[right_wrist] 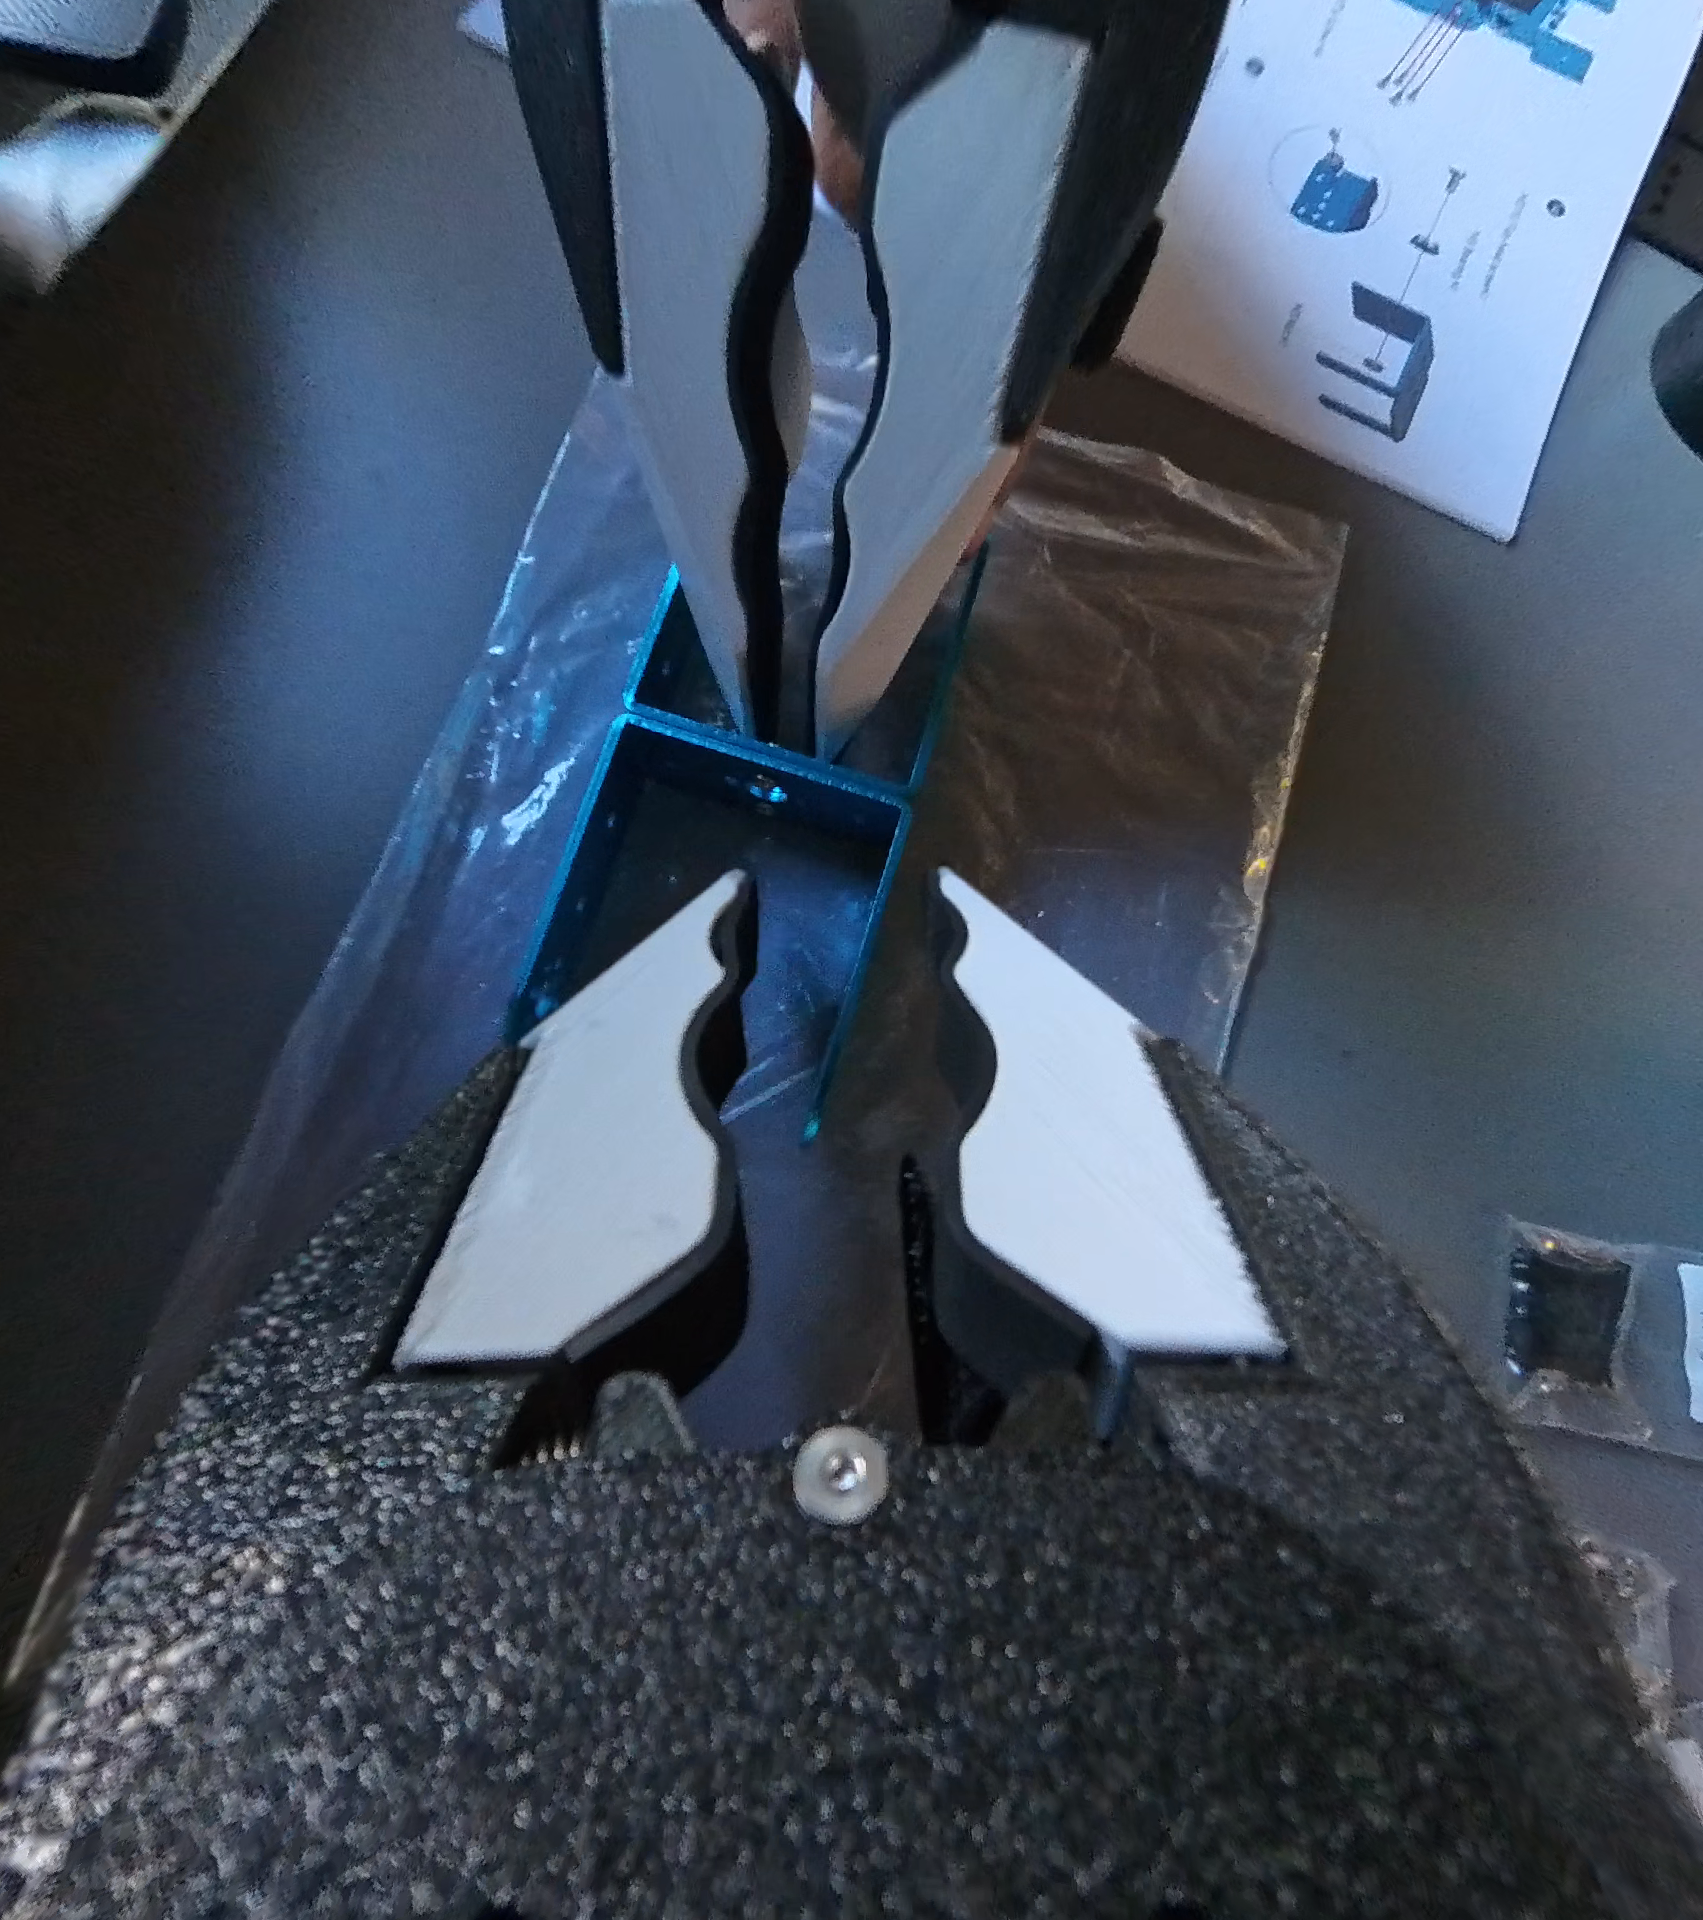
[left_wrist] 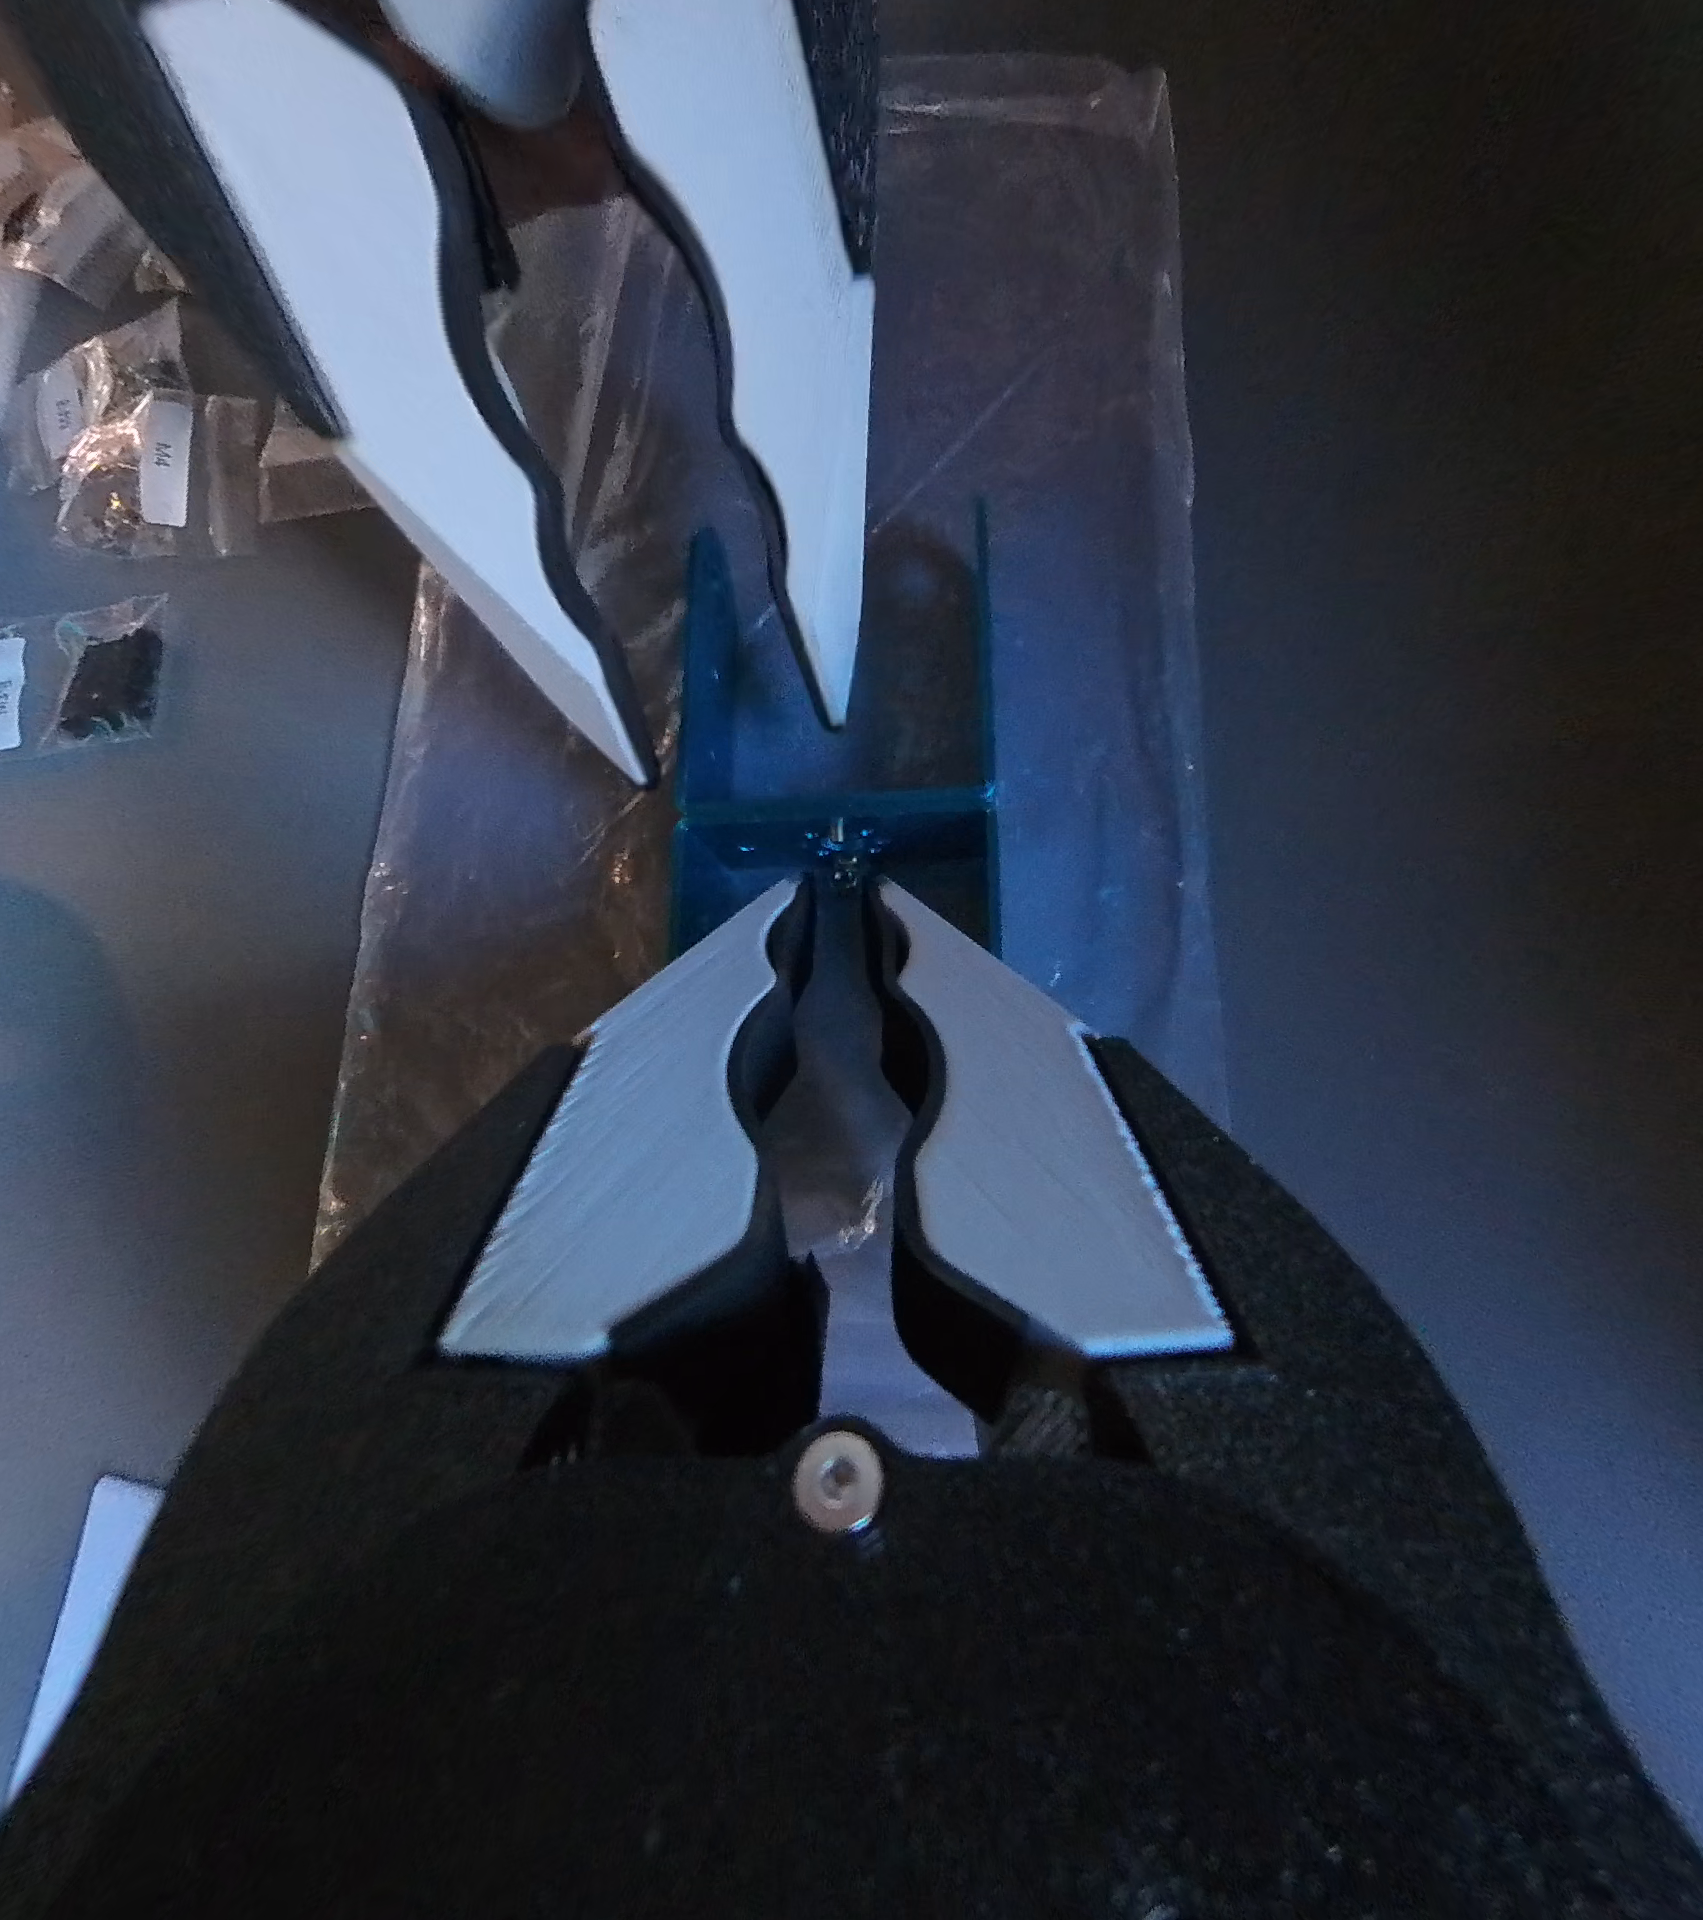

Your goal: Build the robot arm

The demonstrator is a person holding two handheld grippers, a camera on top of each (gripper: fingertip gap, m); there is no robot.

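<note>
Tabletop (right_wrist: 203,727) (dark, matte) is carrying a clear plastic sheet (right_wrist: 1138,675). A blue metal bracket (right_wrist: 577,883), H-shaped from above, is lying on that sheet w/ its long axis running straight from one gripper to the other, so the two are facing each other across its cross wall. Right gripper (right_wrist: 842,873) is standing partly open, holding nothing, its fingers straddling one side wall of the bracket. Left gripper (left_wrist: 836,885) is sitting in the opposite bay, jaws narrowed almost to touching, right at a small fastener (left_wrist: 840,857) in the cross wall; can't tell whether they're actually pinching it. Labelled hardware baggie (right_wrist: 1636,1340) is lying off the sheet, beside the right gripper.
</note>
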